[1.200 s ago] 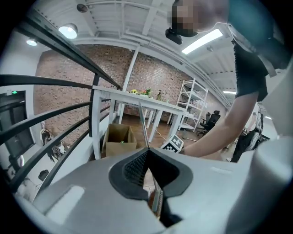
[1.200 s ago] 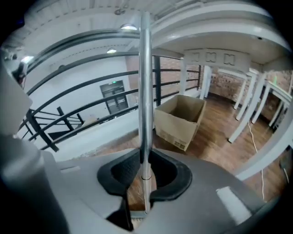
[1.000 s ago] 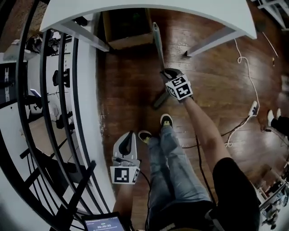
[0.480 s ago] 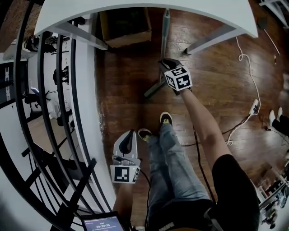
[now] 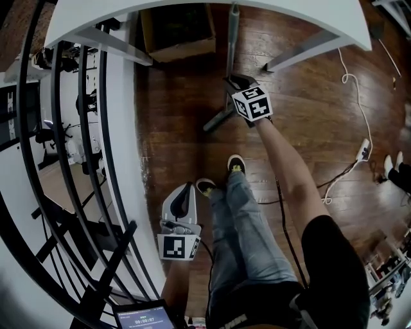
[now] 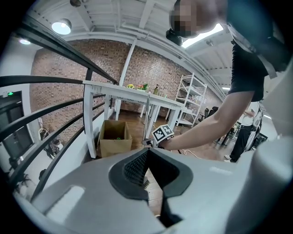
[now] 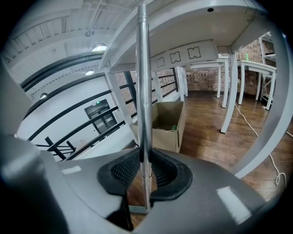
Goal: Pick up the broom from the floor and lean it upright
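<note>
The broom stands nearly upright under the white table's edge. Its silver handle [image 5: 232,35] [image 7: 143,91] rises from the broom head [image 5: 217,121] [image 7: 137,209], which rests on the wooden floor. My right gripper [image 5: 235,82] [image 7: 143,157] is shut on the handle low down, with both ribbed pads pressed on the metal tube. Its marker cube [image 5: 252,103] [image 6: 162,133] faces up. My left gripper [image 5: 186,191] [image 6: 145,157] hangs low beside the person's left leg, shut and with nothing in it, well away from the broom.
A white table [image 5: 192,14] with slanted legs overhangs the broom's top. An open cardboard box [image 5: 176,32] [image 7: 165,125] sits under it, left of the handle. A black railing [image 5: 64,160] runs along the left. A white cable [image 5: 350,83] and power strip [image 5: 361,153] lie on the right.
The right gripper has carried the broom farther from the person. The handle has swung from leaning left to nearly upright, and the broom head has shifted left. The left gripper has stayed put.
</note>
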A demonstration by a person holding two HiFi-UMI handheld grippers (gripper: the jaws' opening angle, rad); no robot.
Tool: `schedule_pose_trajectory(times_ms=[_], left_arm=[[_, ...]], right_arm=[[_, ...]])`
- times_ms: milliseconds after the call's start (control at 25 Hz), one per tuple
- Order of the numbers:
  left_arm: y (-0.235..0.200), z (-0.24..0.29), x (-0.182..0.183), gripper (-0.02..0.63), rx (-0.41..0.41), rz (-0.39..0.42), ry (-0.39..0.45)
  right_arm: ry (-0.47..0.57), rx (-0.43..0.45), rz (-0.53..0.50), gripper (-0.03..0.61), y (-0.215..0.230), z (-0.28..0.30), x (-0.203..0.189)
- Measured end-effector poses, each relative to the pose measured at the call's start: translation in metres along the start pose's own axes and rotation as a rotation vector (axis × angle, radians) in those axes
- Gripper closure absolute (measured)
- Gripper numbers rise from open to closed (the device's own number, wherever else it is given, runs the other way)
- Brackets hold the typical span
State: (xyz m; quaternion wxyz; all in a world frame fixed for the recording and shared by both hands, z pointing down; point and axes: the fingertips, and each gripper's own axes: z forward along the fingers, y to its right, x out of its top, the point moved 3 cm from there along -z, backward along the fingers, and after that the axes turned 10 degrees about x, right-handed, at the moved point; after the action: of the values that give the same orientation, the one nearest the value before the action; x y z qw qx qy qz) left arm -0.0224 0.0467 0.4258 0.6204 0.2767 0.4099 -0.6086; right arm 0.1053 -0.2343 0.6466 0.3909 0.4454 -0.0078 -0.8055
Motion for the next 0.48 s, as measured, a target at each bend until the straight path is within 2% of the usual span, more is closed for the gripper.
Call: schedule_pose_trajectory(times_ms=[160, 480], left_arm=[[-0.001, 0.001, 0.002, 0.595, 0.004, 0.0, 0.001], [0.002, 0.005, 0.005, 0.595, -0.005, 0.007, 0.0]], right_arm=[[0.013, -0.023, 0.007, 0.497, 0.001, -0.003, 0.001], [0.075, -0.102, 0.085, 0.497, 0.011, -0.018, 0.001]])
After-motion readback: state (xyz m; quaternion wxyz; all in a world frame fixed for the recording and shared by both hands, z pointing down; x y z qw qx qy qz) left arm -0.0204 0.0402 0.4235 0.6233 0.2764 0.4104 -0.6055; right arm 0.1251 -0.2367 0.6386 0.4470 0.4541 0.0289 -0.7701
